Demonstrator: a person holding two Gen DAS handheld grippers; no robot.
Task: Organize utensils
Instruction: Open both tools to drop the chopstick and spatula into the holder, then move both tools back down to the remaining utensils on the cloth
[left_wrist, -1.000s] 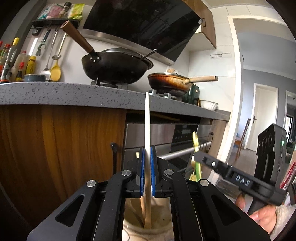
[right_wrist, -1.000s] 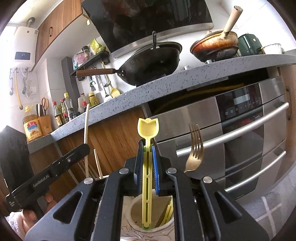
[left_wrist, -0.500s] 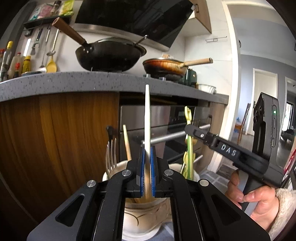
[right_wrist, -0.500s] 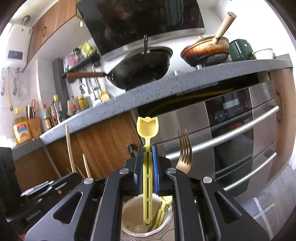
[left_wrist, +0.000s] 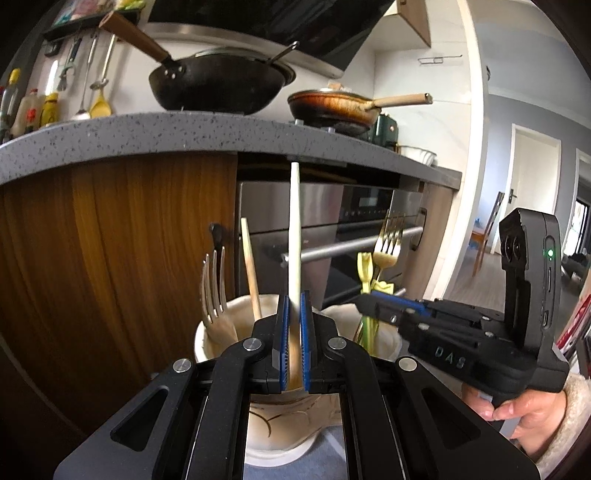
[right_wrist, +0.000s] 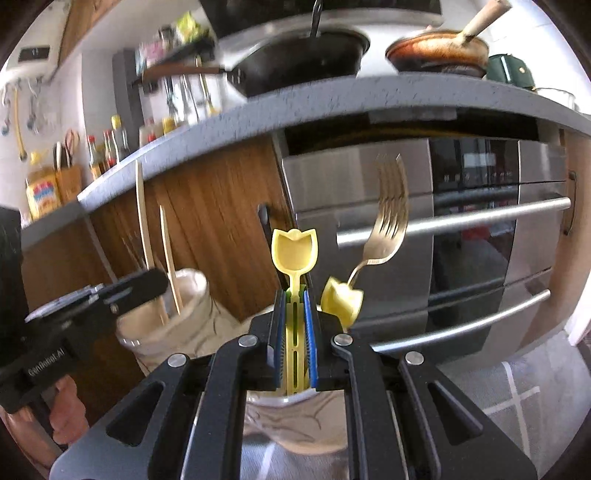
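My left gripper (left_wrist: 293, 295) is shut on a pale wooden chopstick (left_wrist: 294, 221) that stands upright in a cream ceramic holder (left_wrist: 207, 339). That holder also has a silver fork (left_wrist: 212, 295) and a second chopstick (left_wrist: 251, 269). My right gripper (right_wrist: 294, 295) is shut on a yellow tulip-shaped spoon (right_wrist: 294, 251) standing in a second holder (right_wrist: 295, 417), beside a gold fork (right_wrist: 388, 214) and another yellow spoon (right_wrist: 341, 301). The right gripper also shows in the left wrist view (left_wrist: 373, 301), and the left gripper in the right wrist view (right_wrist: 147, 284).
Both holders stand on a low surface in front of wooden cabinet doors (left_wrist: 110, 258) and a steel oven (right_wrist: 461, 240). A grey countertop (left_wrist: 147, 133) above carries a black wok (left_wrist: 221, 85) and a frying pan (left_wrist: 332, 107).
Both grippers have sunk lower with their utensils, so the holders' rims and the other utensils now show more fully. The right wrist view has swung and is blurred.
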